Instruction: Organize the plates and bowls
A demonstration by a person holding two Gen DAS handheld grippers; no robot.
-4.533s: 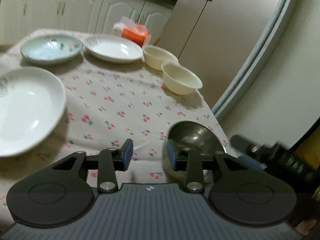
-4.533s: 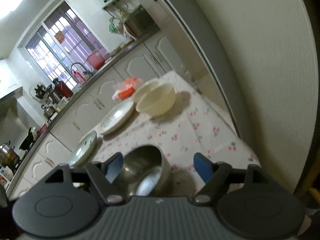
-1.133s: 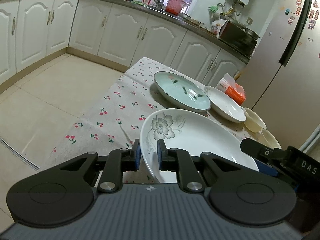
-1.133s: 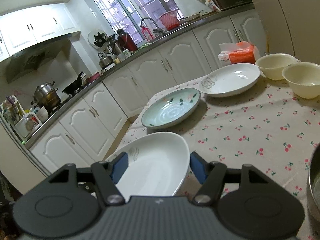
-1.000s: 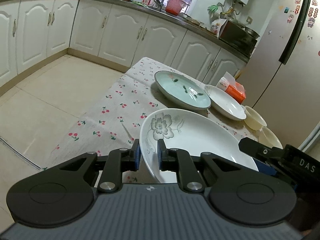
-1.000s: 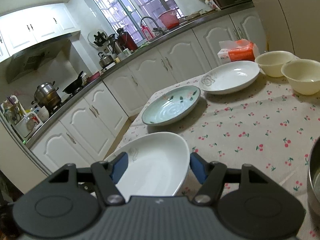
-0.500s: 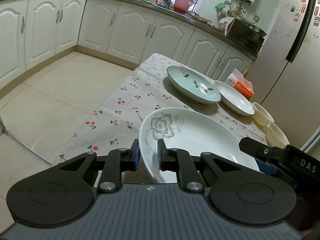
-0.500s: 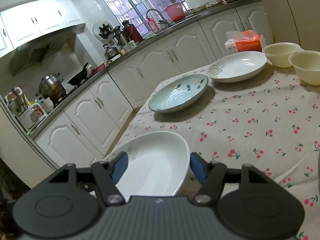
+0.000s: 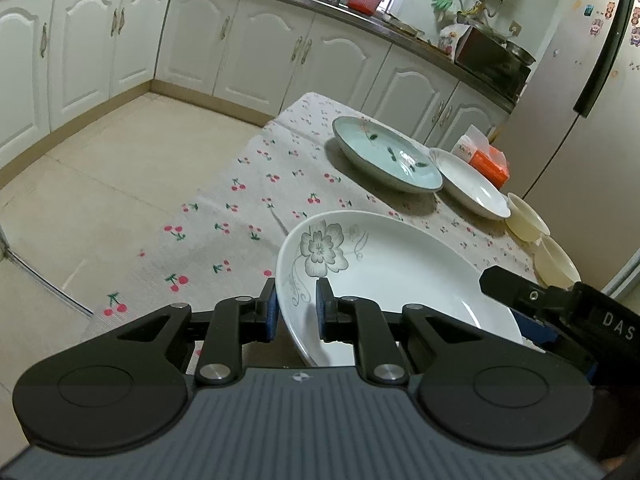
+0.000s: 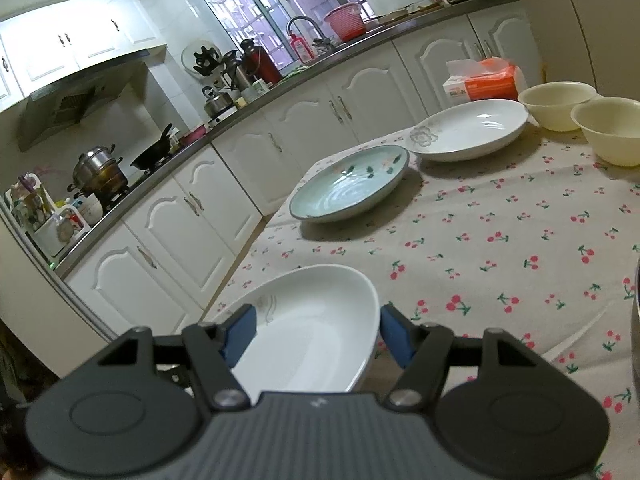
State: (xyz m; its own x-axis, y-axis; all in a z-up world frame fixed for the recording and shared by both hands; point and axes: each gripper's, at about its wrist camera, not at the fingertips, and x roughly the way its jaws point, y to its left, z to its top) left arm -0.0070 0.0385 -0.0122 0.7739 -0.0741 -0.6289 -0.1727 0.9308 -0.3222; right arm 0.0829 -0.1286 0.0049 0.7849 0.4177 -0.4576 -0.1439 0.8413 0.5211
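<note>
A large white plate with a grey flower (image 9: 400,272) sits nearest me on the cherry-print tablecloth (image 9: 248,208). My left gripper (image 9: 296,312) is shut on its near left rim, one pad inside and one outside. My right gripper (image 10: 316,330) stands open astride the plate's (image 10: 312,336) opposite edge, and its pads do not visibly press. That gripper also shows at the right of the left wrist view. Farther back lie a teal plate (image 9: 386,160), a smaller white plate (image 9: 470,188) and two cream bowls (image 9: 526,222). I cannot tell whether the held plate touches the cloth.
An orange tissue box (image 9: 488,162) stands behind the small white plate. A metal bowl's rim (image 10: 636,320) shows at the right edge. The table's left edge drops to the tiled floor (image 9: 100,168). White cabinets line the back, and a fridge (image 9: 580,120) stands at the right.
Several seconds ago both grippers were open by the metal bowl; now the left is shut on the flower plate. Over the last second the plate stays fixed between the grippers and the view has barely shifted.
</note>
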